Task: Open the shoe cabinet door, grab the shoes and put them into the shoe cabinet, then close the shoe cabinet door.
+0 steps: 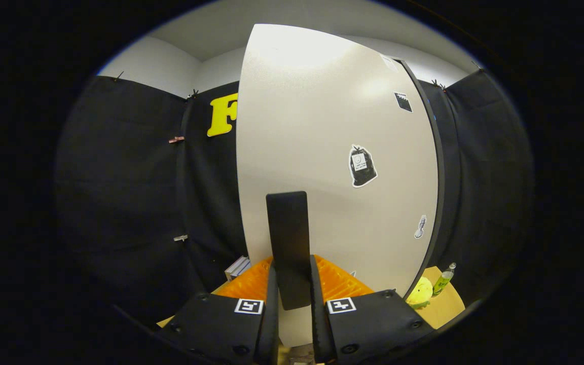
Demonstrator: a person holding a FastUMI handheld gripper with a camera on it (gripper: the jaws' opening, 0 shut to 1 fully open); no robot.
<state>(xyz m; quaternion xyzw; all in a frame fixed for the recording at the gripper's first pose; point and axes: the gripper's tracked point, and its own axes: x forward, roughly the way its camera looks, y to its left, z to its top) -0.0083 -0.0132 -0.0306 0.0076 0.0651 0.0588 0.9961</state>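
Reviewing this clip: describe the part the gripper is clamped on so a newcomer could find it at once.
Start at the big white shoe cabinet door ahead. Low on its face stands a tall black handle, an upright flat bar, and the gripper has both fingers pressed on its lower end. Unlike the stickers further up the door, it is plain, dark and raised.

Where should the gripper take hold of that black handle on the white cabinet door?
Grip the black handle across its two long sides, coming straight on at the white cabinet door. It is a tall, narrow, upright slab standing proud of the door, so the fingers fit either side. The gripper already has its fingers closed on the handle's lower end, which looks sound.
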